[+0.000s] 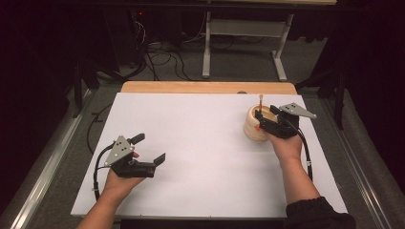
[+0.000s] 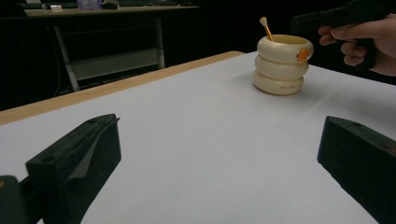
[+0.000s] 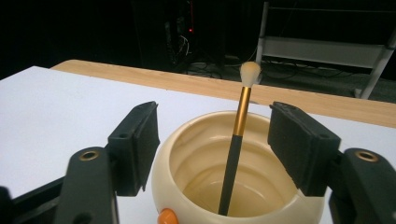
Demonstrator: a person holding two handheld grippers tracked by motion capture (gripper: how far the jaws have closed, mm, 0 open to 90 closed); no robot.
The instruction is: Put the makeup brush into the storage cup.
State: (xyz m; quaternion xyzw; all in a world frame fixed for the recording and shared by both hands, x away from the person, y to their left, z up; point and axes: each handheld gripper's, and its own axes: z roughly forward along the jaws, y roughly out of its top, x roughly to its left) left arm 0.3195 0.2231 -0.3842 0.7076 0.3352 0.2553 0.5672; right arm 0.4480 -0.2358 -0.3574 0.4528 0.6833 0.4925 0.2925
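Right gripper (image 3: pixel 212 149): jaws spread wide, one on each side of the pot's (image 3: pixel 196 186) rim, gripping nothing. In the right gripper view a brush (image 3: pixel 236 149) stands inside the pot between the jaws, bristle tip up, leaning towards 12 o'clock. The pot is cream, ribbed, with an orange knob (image 3: pixel 167 217) on its near wall.

Left gripper (image 1: pixel 148 149): jaws fully apart, empty, resting low over the white mat (image 1: pixel 200 143) at about 8 o'clock in the high view. Its jaws point towards 2 o'clock.

In the high view the pot (image 1: pixel 253 126) sits at 2 o'clock on the mat, well apart from the left gripper, with the right gripper (image 1: pixel 265 117) just over it. A wooden table (image 1: pixel 205 87) edge shows beyond the mat at 12 o'clock.
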